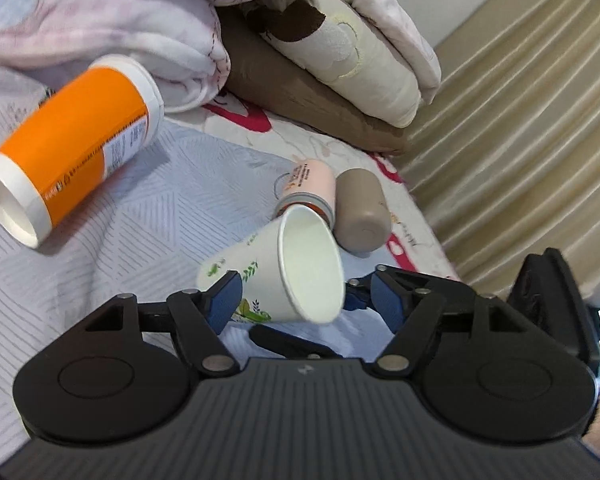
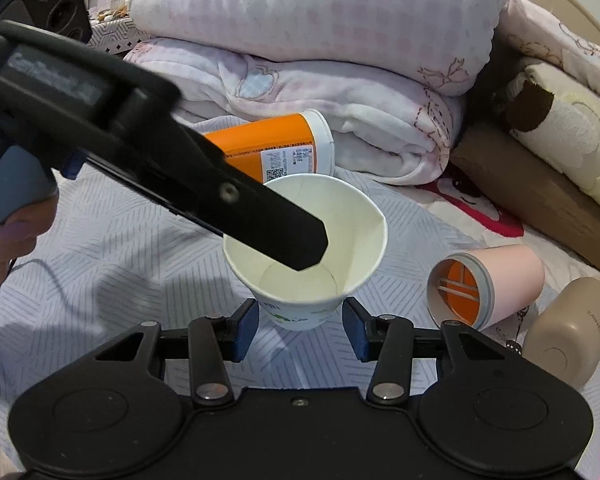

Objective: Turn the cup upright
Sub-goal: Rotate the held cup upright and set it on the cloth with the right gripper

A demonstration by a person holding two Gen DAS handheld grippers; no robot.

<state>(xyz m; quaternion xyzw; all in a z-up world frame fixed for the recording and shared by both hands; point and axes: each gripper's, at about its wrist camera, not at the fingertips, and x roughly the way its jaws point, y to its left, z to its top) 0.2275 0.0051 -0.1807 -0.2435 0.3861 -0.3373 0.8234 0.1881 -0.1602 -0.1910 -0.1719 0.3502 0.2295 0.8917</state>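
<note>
A white paper cup with green leaf print (image 1: 284, 276) sits between the blue-padded fingers of my left gripper (image 1: 300, 304). It is tilted, mouth toward the right. In the right wrist view the same cup (image 2: 356, 236) shows its open mouth up and toward the camera. My right gripper (image 2: 300, 324) has its pads on either side of the cup's base, close to it; contact is unclear. The black finger of the other gripper (image 2: 260, 220) crosses over the cup's mouth.
An orange-and-white canister (image 1: 76, 148) lies on its side on the grey striped bedsheet (image 1: 148, 220). A pink cup (image 2: 496, 284) and a beige bottle (image 2: 572, 328) lie to the right. Folded quilts (image 2: 320, 60) and pillows (image 1: 340, 64) stack behind.
</note>
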